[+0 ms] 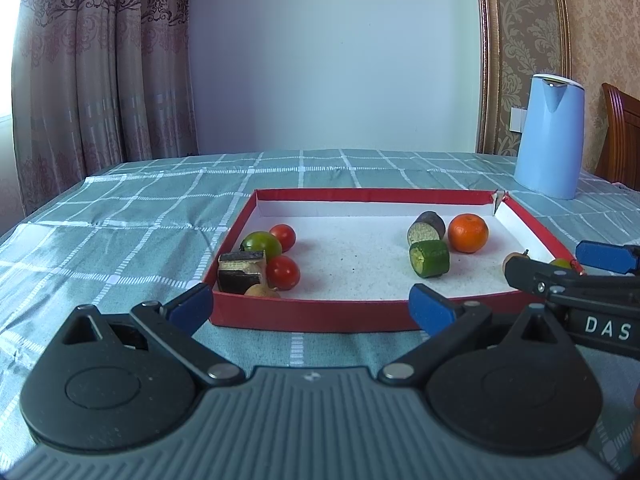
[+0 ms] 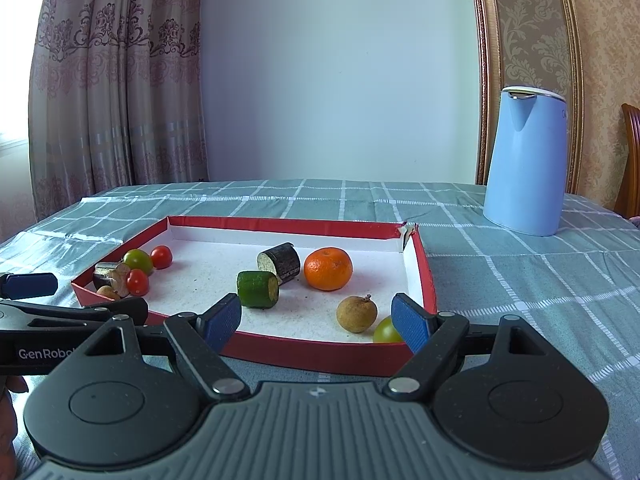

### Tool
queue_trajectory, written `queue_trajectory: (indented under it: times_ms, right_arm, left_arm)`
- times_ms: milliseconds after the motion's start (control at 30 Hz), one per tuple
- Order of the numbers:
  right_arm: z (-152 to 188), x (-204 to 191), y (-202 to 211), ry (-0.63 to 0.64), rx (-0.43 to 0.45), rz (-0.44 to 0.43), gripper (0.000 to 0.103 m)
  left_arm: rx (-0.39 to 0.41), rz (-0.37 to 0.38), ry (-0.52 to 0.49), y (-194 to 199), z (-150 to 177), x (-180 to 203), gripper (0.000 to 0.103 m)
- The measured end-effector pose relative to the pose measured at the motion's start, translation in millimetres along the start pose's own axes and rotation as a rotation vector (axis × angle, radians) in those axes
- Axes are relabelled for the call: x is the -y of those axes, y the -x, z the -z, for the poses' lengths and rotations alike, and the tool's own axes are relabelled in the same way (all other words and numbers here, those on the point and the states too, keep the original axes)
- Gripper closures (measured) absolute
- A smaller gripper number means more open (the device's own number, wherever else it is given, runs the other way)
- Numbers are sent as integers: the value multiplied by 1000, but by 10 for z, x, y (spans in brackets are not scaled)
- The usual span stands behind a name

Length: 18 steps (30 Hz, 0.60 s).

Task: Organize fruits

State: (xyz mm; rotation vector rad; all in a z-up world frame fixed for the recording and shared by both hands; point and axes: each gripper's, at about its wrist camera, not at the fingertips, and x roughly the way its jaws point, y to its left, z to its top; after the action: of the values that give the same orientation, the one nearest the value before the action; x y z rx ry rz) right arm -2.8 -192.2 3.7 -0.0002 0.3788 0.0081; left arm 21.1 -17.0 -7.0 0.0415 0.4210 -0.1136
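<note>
Both grippers hung just short of the tray's (image 2: 424, 276) near wall, above the checked cloth (image 2: 520, 280). The left gripper (image 1: 310, 308) stood wide with nothing between its pads, and the right gripper (image 2: 316, 322) was likewise spread wide and bare.

All the produce lay inside the tray in 2 loose groups. At the left end sat 2 tomatoes (image 1: 283, 272), a green fruit (image 1: 262, 243), a dark cut chunk (image 1: 240, 272) and a small brown fruit (image 1: 262, 291), crowded together. Toward the right lay the orange (image 2: 328, 269), a dark chunk (image 2: 280, 266) touching a green chunk (image 2: 258, 289), then a brown fruit (image 2: 357, 314) and another green fruit (image 2: 386, 331) just beside the near wall.

Which step was in hand could not be settled: the split might be a finished sort, or a mix awaiting one. Any pick near the right gripper would call for a descent over the wall and a gentle close, since round fruit would likely roll.

A blue kettle (image 2: 524, 164) stood well apart.
</note>
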Motion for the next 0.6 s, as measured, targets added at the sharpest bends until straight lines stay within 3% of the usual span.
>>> queue_trajectory:
  times_ms: [600]
  right_arm:
    - [-8,4,0,-1,0,1,21]
  left_arm:
    - [2,-14,17,31,-5,-27,0]
